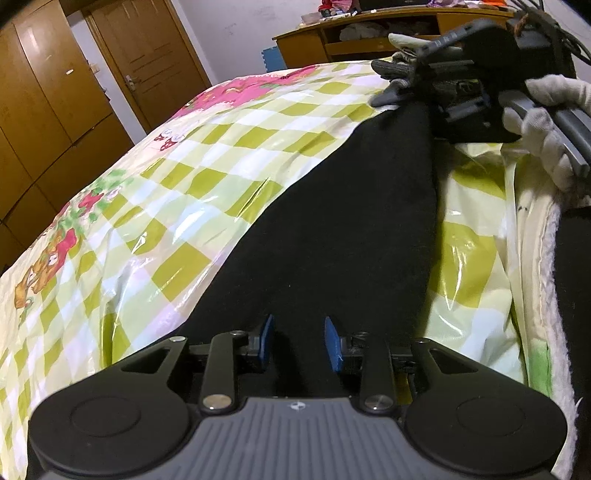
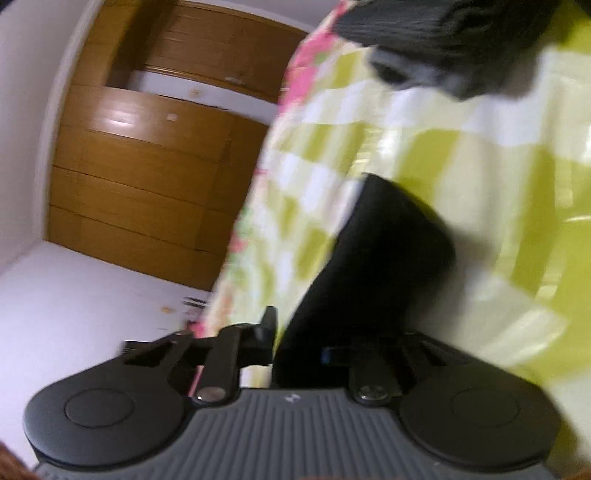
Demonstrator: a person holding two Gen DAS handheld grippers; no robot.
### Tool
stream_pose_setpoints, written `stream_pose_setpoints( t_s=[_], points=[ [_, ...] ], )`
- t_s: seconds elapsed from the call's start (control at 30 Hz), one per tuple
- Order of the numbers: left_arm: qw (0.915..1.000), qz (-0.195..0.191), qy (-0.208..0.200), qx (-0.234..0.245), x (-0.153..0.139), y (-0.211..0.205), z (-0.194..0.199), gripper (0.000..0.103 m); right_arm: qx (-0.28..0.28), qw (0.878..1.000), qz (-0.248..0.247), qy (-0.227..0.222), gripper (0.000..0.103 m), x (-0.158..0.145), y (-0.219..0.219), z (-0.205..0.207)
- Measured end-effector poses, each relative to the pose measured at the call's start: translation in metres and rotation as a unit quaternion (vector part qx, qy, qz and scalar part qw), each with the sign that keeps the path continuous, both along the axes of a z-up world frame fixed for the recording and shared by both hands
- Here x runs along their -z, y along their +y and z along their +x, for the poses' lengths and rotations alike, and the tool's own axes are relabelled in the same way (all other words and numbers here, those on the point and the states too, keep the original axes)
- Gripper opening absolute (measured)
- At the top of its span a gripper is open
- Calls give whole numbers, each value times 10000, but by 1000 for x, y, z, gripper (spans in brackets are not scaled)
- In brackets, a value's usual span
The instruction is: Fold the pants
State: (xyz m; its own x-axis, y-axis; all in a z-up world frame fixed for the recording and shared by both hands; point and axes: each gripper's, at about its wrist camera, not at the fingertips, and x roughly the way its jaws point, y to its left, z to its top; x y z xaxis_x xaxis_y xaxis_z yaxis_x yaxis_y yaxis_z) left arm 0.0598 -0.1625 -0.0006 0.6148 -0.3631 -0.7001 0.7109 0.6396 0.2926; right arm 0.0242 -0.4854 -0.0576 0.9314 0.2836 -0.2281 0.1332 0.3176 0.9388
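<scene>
The black pants [image 1: 343, 229] lie stretched across a green-and-white checked cover [image 1: 207, 158] on a bed. My left gripper [image 1: 300, 341] holds the near end of the pants between its blue pads [image 1: 332, 343]. My right gripper [image 1: 454, 99], held in a white-gloved hand, sits at the far end of the pants in the left wrist view. In the blurred right wrist view my right gripper [image 2: 299, 339] is shut on a black fold of the pants [image 2: 373, 258], lifted off the cover [image 2: 424, 147]. The right pad is hidden by cloth.
Wooden wardrobe doors [image 1: 48, 103] and a door stand to the left of the bed. A wooden desk [image 1: 369, 33] with clutter stands behind it. A white fleecy edge [image 1: 554, 295] lies at the right. A second dark item [image 2: 436, 40] lies at the top of the right wrist view.
</scene>
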Motion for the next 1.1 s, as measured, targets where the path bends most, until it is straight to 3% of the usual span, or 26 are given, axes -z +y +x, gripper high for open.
stream_pose_setpoints(
  t_s=[0.13, 0.17, 0.23, 0.27, 0.3, 0.4, 0.47, 0.53, 0.63, 0.77, 0.83, 0.9, 1.0, 1.1],
  points=[
    [10000, 48, 39, -14, 4, -1, 2, 46, -97, 9997, -214, -73, 31, -3, 8, 15],
    [10000, 55, 56, -22, 6, -1, 3, 46, -174, 9998, -127, -8, 39, 2, 8, 21],
    [9999, 82, 65, -51, 9, -5, 4, 46, -279, 9994, 182, 83, 41, 14, 9, 31],
    [9999, 93, 46, -44, 9, -8, 4, 46, -282, 9990, 324, 106, 30, 18, 8, 34],
    [10000, 94, 24, -25, 8, -11, 3, 45, -246, 9986, 434, 148, 10, 19, 5, 35],
    [9998, -93, -158, 10, 0, -18, 2, 45, 54, 9981, 601, -119, 8, 10, -13, 21],
    [9987, -414, -275, 68, -7, -22, 0, 47, 259, 9989, 297, -265, 8, -5, -23, 5],
    [9986, -477, -193, 100, -3, -28, 1, 52, 470, 9981, 91, -378, 8, -13, -33, -9],
    [9996, -242, -78, 109, 12, -29, 0, 52, 653, 9978, -45, 115, 8, -1, -44, -11],
    [9971, -686, -151, -301, -14, -4, 9, 52, 645, 9978, -29, 153, 9, 2, -44, -14],
    [9959, -592, -358, -577, -16, 2, 22, 53, 631, 9978, -99, 151, 9, 0, -42, -12],
    [9932, -237, -546, -1002, -2, 3, 39, 53, 664, 9976, -68, 192, 9, 2, -44, -13],
    [9912, 274, -468, -1206, 24, 1, 58, 55, 692, 9972, -135, 260, 9, -1, -42, -16],
    [9871, -43, -892, -1331, 5, 2, 50, 55, 670, 9970, -192, 326, 9, -1, -42, -19]
  ],
)
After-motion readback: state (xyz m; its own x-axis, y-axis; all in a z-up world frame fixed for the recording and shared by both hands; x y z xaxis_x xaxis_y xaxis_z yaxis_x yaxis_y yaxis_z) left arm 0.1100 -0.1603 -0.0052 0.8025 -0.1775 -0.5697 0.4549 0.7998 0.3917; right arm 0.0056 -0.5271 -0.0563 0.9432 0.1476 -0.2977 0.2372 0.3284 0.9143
